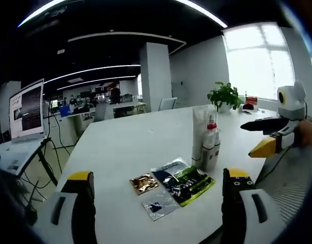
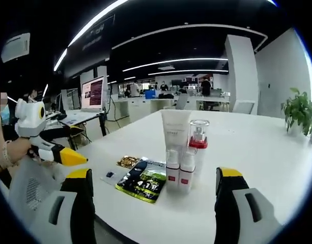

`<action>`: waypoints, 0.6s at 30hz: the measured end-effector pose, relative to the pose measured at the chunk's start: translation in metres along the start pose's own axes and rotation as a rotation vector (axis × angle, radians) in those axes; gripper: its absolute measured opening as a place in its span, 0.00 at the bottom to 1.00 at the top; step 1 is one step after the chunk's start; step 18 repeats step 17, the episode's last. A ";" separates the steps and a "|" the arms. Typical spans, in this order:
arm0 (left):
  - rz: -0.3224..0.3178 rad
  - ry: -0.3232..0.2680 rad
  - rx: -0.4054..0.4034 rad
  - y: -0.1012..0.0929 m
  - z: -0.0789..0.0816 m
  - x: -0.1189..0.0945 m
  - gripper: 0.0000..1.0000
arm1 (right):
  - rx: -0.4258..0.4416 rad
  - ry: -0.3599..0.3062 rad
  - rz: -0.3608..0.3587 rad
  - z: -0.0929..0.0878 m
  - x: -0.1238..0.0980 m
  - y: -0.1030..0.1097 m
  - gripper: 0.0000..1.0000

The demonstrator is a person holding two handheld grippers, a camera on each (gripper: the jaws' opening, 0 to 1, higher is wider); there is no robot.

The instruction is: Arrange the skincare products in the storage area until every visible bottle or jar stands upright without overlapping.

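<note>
A cluster of skincare products stands upright on the white table (image 1: 130, 142): a tall white tube (image 1: 200, 127), a clear-capped bottle with a red collar (image 1: 212, 137) and two small white bottles with red labels (image 2: 172, 173) (image 2: 187, 173), close together. In the right gripper view the tube (image 2: 175, 129) is behind the small bottles and the red-collared bottle (image 2: 198, 142) is to their right. My left gripper (image 1: 158, 203) is open, short of the cluster. My right gripper (image 2: 153, 203) is open too, facing it from the other side. Each gripper appears at the edge of the other's view (image 1: 270, 136) (image 2: 61, 152).
Flat sachets lie on the table beside the bottles: a dark green packet (image 1: 183, 180), a gold one (image 1: 144, 183) and a silvery one (image 1: 160, 206). A potted plant (image 1: 224, 95) stands at the far table end. A screen on a stand (image 1: 27, 109) is off the table's side.
</note>
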State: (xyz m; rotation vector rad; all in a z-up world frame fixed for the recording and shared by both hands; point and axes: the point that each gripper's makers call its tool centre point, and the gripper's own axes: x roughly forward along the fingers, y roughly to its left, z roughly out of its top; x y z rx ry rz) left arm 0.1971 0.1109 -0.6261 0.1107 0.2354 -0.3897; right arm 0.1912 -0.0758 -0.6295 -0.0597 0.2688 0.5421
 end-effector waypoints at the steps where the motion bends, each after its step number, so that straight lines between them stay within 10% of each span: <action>1: 0.004 -0.003 0.001 0.001 0.000 0.000 0.99 | 0.000 -0.001 0.005 0.000 0.000 0.001 1.00; 18: 0.060 0.064 0.075 0.011 -0.013 0.001 0.99 | 0.005 -0.016 0.015 0.003 -0.001 0.004 1.00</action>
